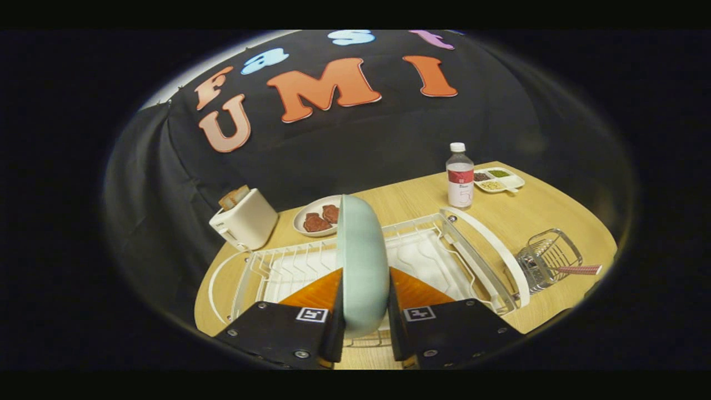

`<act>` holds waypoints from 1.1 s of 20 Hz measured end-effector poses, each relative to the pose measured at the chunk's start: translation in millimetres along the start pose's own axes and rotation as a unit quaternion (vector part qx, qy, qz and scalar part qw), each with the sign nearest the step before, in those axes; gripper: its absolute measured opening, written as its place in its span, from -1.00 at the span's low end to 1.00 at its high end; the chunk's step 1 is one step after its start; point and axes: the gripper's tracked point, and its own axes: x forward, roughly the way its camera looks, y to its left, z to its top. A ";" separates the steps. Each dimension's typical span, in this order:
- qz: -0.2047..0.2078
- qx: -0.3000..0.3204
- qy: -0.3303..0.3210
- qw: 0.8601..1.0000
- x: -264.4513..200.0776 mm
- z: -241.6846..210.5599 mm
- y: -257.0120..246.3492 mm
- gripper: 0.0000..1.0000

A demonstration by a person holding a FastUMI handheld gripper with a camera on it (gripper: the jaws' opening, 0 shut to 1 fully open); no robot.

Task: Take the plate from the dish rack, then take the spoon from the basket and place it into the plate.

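A pale green plate [362, 261] stands on edge between my two fingers, and my gripper [364, 280] is shut on it. The plate sits over the white wire dish rack [444, 250], whose tray lies just ahead of and below the fingers; I cannot tell whether the plate still touches the wires. To the right of the rack a small wire basket [547, 260] lies on the wooden table [522, 216], with a spoon's reddish patterned handle [577, 270] sticking out to the right.
Beyond the rack stand a white toaster [244, 220] with bread, a white plate of brown food [318, 218], a clear bottle with a white cap [460, 178] and a divided white dish of beans [498, 179]. Black cloth backs the table.
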 end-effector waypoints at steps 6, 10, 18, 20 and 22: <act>-0.036 -0.040 0.008 0.998 -3.1 -2.2 3.6 -0.40; -0.061 -0.065 -0.006 0.996 -7.0 -0.1 6.8 -0.43; -0.141 -0.135 -0.082 0.977 -21.4 30.4 -2.0 -0.60; -0.150 -0.139 -0.090 0.975 -23.1 32.3 -3.8 -0.60; -0.160 -0.140 -0.107 0.971 -26.9 39.2 -5.4 -0.61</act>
